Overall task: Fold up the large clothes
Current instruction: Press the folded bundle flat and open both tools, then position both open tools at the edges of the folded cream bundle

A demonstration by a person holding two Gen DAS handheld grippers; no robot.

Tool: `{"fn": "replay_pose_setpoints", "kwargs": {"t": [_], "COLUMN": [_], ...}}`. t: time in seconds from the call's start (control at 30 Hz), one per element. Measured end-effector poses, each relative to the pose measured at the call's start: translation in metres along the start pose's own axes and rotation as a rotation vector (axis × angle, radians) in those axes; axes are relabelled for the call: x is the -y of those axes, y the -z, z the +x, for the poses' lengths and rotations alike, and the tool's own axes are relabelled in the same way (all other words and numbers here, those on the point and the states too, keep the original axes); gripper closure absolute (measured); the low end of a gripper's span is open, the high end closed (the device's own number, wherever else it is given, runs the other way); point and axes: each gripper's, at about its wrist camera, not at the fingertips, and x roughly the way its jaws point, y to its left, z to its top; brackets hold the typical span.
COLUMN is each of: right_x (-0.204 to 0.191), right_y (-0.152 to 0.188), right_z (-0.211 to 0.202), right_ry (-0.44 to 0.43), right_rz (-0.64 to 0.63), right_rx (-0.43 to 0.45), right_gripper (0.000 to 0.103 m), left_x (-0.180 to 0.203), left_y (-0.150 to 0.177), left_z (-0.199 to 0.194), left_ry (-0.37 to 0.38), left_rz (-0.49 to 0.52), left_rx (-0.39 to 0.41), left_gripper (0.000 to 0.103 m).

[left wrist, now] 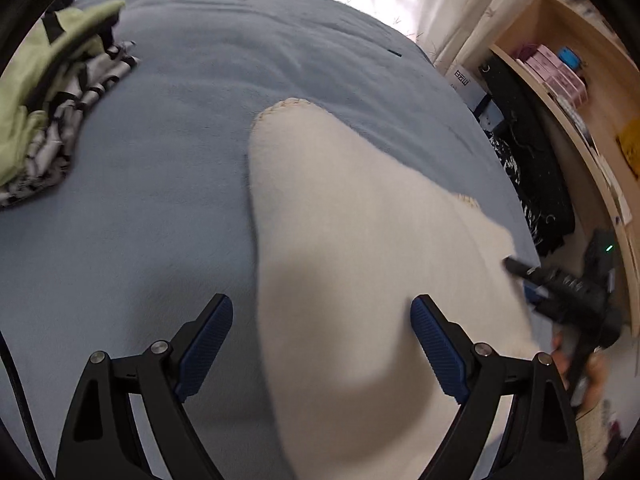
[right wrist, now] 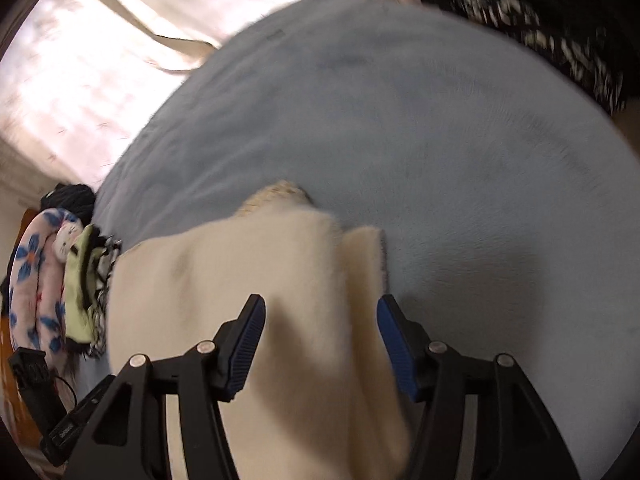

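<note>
A cream fleece garment (left wrist: 352, 248) lies on the blue blanket (left wrist: 168, 168), with a knitted cuff at its far end. My left gripper (left wrist: 322, 344) is open above the garment's left edge, fingers wide apart and nothing between the pads. My right gripper (right wrist: 320, 340) is open over the same cream garment (right wrist: 256, 280), which looks folded over with a second layer at its right side. The right gripper also shows in the left wrist view (left wrist: 568, 292), at the garment's right edge. The right wrist view is motion-blurred.
A pile of green and black-and-white striped clothes (left wrist: 52, 104) lies at the blanket's far left. A wooden shelf (left wrist: 576, 92) with boxes and dark clothing (left wrist: 528, 168) stands to the right. Curtains (right wrist: 100, 40) hang behind. A floral pillow (right wrist: 36, 276) lies at the left.
</note>
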Motion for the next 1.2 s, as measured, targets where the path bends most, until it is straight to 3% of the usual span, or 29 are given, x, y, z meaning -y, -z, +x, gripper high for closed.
{"fn": "replay_pose_setpoints", "kwargs": {"t": [0.03, 0.07, 0.1, 0.13, 0.23, 0.37, 0.47, 0.5, 0.57, 0.73, 0.87, 0.93, 1.03, 1.1, 1.2], "right_x": [-0.004, -0.01, -0.013, -0.014, 0.003, -0.001, -0.016, -0.024, -0.037, -0.067, -0.069, -0.049, -0.012, -0.005, 0.003], "right_y": [-0.002, -0.001, 0.0, 0.002, 0.005, 0.003, 0.013, 0.019, 0.033, 0.089, 0.134, 0.14, 0.142, 0.145, 0.151], "right_z": [0.002, -0.006, -0.012, -0.014, 0.014, 0.002, -0.026, -0.043, -0.066, -0.09, -0.073, -0.06, -0.067, -0.072, -0.072], "right_ry": [-0.011, 0.015, 0.025, 0.052, 0.103, 0.111, 0.18, 0.206, 0.17, 0.1, 0.18, 0.257, 0.162, 0.178, 0.225], "right_rz": [-0.038, -0.074, -0.106, -0.135, -0.109, -0.114, -0.177, -0.208, -0.26, -0.392, -0.483, -0.464, -0.34, -0.304, -0.281], "right_rx": [-0.002, 0.038, 0.073, 0.111, 0.043, 0.045, 0.119, 0.166, 0.21, 0.228, 0.197, 0.179, 0.176, 0.182, 0.177], "right_gripper": [0.085, 0.088, 0.091, 0.091, 0.089, 0.084, 0.077, 0.077, 0.077, 0.077, 0.077, 0.078, 0.088, 0.088, 0.066], "left_x": [0.002, 0.007, 0.011, 0.014, 0.012, 0.009, 0.014, 0.019, 0.03, 0.053, 0.059, 0.054, 0.044, 0.04, 0.041], "left_y": [-0.003, -0.004, -0.005, -0.005, 0.002, 0.005, 0.007, 0.008, 0.015, 0.057, 0.097, 0.114, 0.126, 0.13, 0.137], "left_z": [0.003, 0.006, 0.009, 0.012, 0.033, 0.032, 0.021, 0.014, -0.004, -0.045, -0.048, -0.039, -0.03, -0.035, -0.04], "left_ry": [-0.001, -0.002, -0.005, -0.016, -0.033, -0.04, -0.091, -0.123, -0.158, -0.119, -0.103, -0.137, -0.164, -0.154, -0.171], "left_rz": [0.004, 0.018, 0.041, 0.053, 0.024, -0.008, 0.031, 0.049, 0.073, 0.152, 0.179, 0.177, 0.151, 0.125, 0.129], "left_rx": [-0.003, -0.001, 0.004, 0.01, -0.005, 0.01, 0.025, 0.041, 0.085, 0.15, 0.134, 0.095, 0.065, 0.079, 0.091], "left_gripper": [0.019, 0.028, 0.029, 0.029, 0.024, 0.02, 0.02, 0.02, 0.02, 0.021, 0.021, 0.023, 0.024, 0.024, 0.024]}}
